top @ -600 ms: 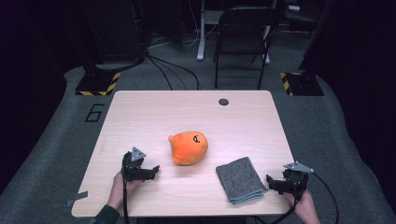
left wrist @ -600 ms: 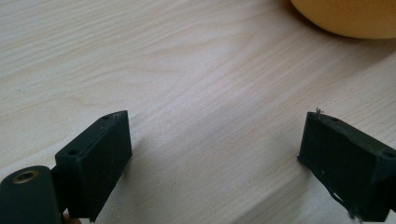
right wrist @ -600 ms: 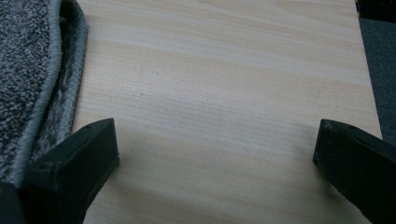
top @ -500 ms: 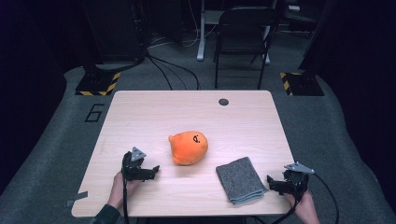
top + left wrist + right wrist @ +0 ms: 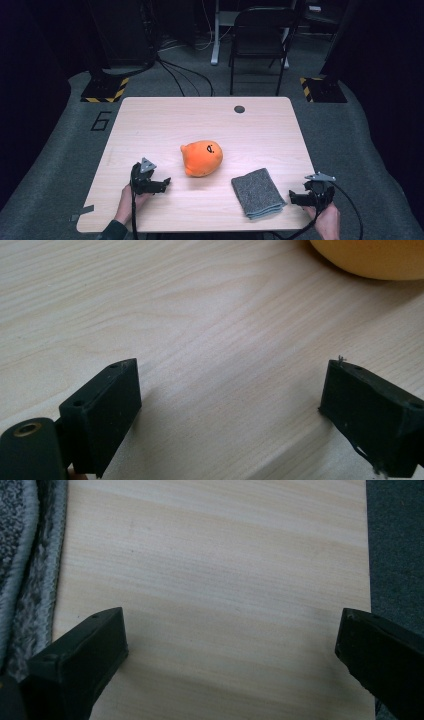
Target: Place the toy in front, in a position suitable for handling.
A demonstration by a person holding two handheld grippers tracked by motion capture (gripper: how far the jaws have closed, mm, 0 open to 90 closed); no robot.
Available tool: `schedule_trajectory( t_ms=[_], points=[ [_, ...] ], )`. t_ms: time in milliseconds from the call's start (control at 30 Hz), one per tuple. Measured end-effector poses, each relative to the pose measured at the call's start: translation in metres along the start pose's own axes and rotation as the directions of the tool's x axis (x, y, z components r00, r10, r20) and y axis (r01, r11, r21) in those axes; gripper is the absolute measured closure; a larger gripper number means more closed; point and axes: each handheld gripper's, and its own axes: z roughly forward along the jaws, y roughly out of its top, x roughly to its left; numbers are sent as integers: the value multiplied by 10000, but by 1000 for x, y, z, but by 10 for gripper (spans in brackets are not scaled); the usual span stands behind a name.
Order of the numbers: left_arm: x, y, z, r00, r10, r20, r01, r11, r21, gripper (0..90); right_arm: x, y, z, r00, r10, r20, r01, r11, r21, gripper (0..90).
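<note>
Dark floor and black equipment ring the pale wooden table [image 5: 150, 120] that we look down on in the high view; a folding chair [image 5: 260, 35] stands behind its far edge, and two yellow-and-black striped bases [image 5: 104, 90] sit on the floor at the far corners. Near the middle of the table we see an orange plush toy [image 5: 201, 158] with a small dark face on top. To its right and nearer to us lies a folded grey cloth [image 5: 257, 192]. Close to the far edge there is a small dark round disc [image 5: 239, 109]. Our left gripper [image 5: 162, 182] rests low over the wood near the toy's left side but apart from it, and our right gripper [image 5: 295, 197] sits at the table's near right corner, just beside the cloth's right edge.

Through the left gripper view, we find the two black jaws set wide apart with nothing but bare wood grain between them; the left gripper [image 5: 230, 405] grips nothing. The orange plush toy [image 5: 370, 257] shows as a curved edge at the upper right, ahead of the jaws and clear of them.

Through the right gripper view, the right gripper [image 5: 232, 645] likewise has its jaws spread wide over bare tabletop, empty. The folded grey cloth [image 5: 20, 555] runs along the left edge, just beside the left-hand jaw, and grey carpet [image 5: 395, 540] shows past the table's edge on the right.
</note>
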Motion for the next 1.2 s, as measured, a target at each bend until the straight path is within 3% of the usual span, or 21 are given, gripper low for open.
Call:
schedule_trajectory(
  t_ms=[33,100,233,267,300,367,467,500,533,633,733,767,867,967,1100,1200],
  points=[
    [0,0,0,10000,0,-7,0,10000,-28,92,2,0,-1,10000,49,40,-49,10000,-17,18],
    [0,0,0,9999,112,30,-112,9999,-12,92,5,4,-9,9992,-244,-325,236,9994,-257,30],
    [0,0,-1,9999,123,59,-123,9999,54,92,14,10,-18,9962,-309,-810,258,9976,-643,27],
    [0,-1,-1,9999,92,96,-92,10000,3,92,23,15,-24,9912,-556,-1205,454,9953,-860,21],
    [0,-1,-1,9999,92,96,-92,10000,3,92,27,16,-26,9870,-819,-1380,687,9928,-979,20],
    [0,-1,-1,9998,155,112,-155,9999,-10,92,33,18,-28,9841,-915,-1522,761,9917,-1041,16],
    [0,-2,-2,9998,139,125,-139,9999,-13,92,56,22,-32,9592,-1735,-2231,1495,9814,-1202,0],
    [0,-2,-2,9998,139,125,-139,9999,-13,92,56,22,-32,9592,-1735,-2231,1495,9814,-1202,0],
    [0,-2,-2,9998,154,136,-154,9999,-13,92,68,24,-34,9479,-1947,-2520,1695,9784,-1184,0],
    [0,-2,-2,9997,183,154,-183,9998,-10,92,84,27,-34,9322,-2241,-2844,1953,9726,-1262,0],
    [0,-2,-1,9998,170,111,-169,9998,-54,92,94,29,-32,9256,-2322,-2989,2064,9716,-1156,0],
    [0,-2,-1,9998,158,114,-157,9999,-52,92,96,29,-31,9200,-2537,-2986,2287,9665,-1168,0],
    [0,-1,-1,9994,279,185,-279,9996,-23,92,109,32,-25,9189,-2637,-2934,2454,9644,-982,0],
    [0,-1,-1,9990,343,269,-343,9994,7,92,113,32,-18,9201,-2791,-2746,2674,9603,-802,0],
    [0,-1,-1,9990,355,272,-356,9994,14,92,113,33,-15,9231,-2734,-2705,2635,9619,-729,20],
    [0,0,-1,9989,367,290,-368,9993,34,92,116,34,-12,9224,-2833,-2625,2743,9590,-710,71]
  ],
)
